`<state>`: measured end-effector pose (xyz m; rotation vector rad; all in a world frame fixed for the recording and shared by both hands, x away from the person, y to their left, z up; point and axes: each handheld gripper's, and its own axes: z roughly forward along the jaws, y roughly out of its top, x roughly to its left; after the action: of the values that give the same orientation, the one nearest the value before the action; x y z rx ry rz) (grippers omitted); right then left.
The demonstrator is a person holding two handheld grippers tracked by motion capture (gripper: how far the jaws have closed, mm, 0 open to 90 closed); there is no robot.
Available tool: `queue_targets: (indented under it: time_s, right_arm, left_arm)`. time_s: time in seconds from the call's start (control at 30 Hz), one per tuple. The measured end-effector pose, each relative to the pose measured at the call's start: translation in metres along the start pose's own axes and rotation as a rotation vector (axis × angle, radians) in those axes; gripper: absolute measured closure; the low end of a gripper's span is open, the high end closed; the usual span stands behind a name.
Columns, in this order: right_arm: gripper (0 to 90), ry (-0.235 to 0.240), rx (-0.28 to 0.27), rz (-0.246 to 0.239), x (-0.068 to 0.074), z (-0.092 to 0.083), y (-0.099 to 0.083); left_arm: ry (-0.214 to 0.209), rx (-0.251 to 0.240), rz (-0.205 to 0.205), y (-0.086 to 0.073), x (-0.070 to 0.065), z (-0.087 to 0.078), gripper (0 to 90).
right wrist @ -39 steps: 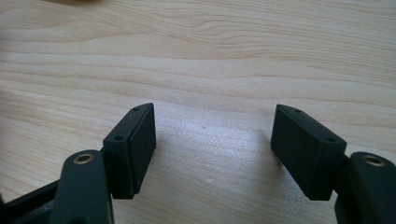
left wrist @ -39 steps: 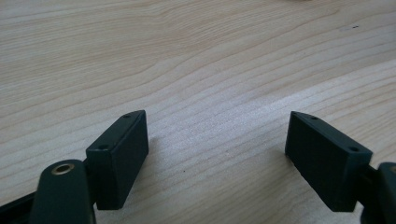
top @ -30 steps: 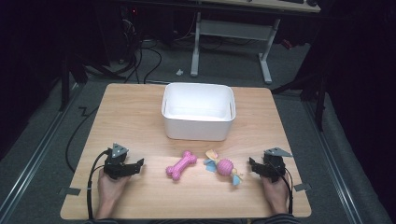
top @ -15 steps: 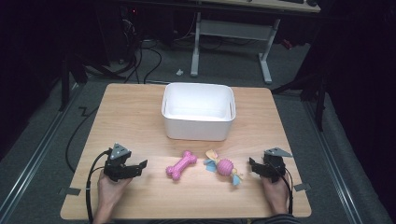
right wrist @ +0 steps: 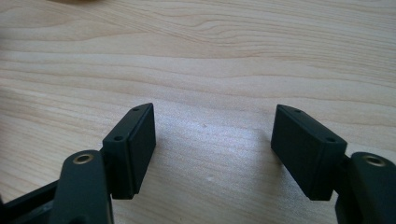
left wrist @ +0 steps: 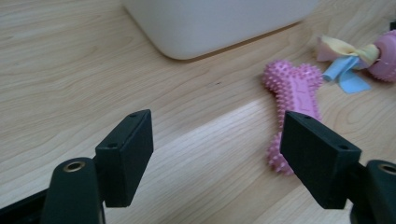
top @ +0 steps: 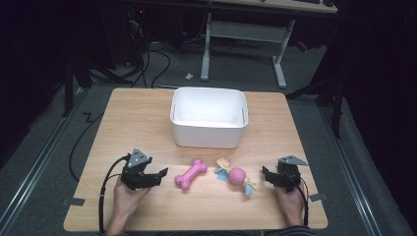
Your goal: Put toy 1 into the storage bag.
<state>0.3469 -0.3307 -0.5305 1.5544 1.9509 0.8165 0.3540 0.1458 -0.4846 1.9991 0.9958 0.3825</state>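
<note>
We see a light wooden table (top: 137, 113) carrying a white bin (top: 209, 118), a pink bone toy (top: 191, 173) and a pink ball toy (top: 237, 176) with ribbons.

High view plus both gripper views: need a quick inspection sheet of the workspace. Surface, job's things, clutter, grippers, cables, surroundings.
Surface: wooden table, flat, light grain.
Job's things: pink spiky bone toy and pink ball toy with ribbons lie side by side, apart; white bin behind them, inside looks empty.
Clutter: nothing seen.
Grippers: left gripper open, jaws have just been closing, nothing between them, aimed at the bone; right gripper open, over bare wood.
Cables: black cable trails from the left gripper.
Surroundings: dark room, grey floor, desk frame behind.
</note>
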Motion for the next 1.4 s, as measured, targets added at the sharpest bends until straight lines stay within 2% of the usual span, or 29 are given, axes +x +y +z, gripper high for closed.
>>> queue_targets:
  time_s: [0.33,0.63,0.8,0.9,1.0,1.23,1.4]
  right_arm:
    - [31.1,0.000,0.000,0.001,0.000,0.000,0.000]
    - [31.0,0.000,0.000,0.001,0.000,0.000,0.000]
    - [31.1,0.001,-0.001,0.001,0.000,0.000,0.000]
    - [31.1,0.001,0.000,0.000,0.000,0.000,0.000]
    - [31.1,0.001,0.000,0.000,0.000,0.000,0.000]
    - [31.0,0.001,0.000,0.001,0.000,0.000,0.000]
    - [31.0,0.001,0.001,0.003,0.000,0.000,0.000]
  left_arm:
    - [-0.062,0.012,0.013,0.008,-0.019,0.018,26.3]
    - [-0.093,0.036,0.069,0.015,-0.036,0.033,29.8]
    - [-0.090,0.063,0.106,0.019,-0.046,0.044,29.6]
    - [-0.093,0.064,0.110,0.020,-0.051,0.052,29.2]
    - [-0.090,0.088,0.117,0.022,-0.055,0.062,28.8]
    - [-0.097,0.107,0.117,0.022,-0.058,0.074,29.9]
    - [-0.098,0.132,0.133,0.020,-0.060,0.080,34.3]
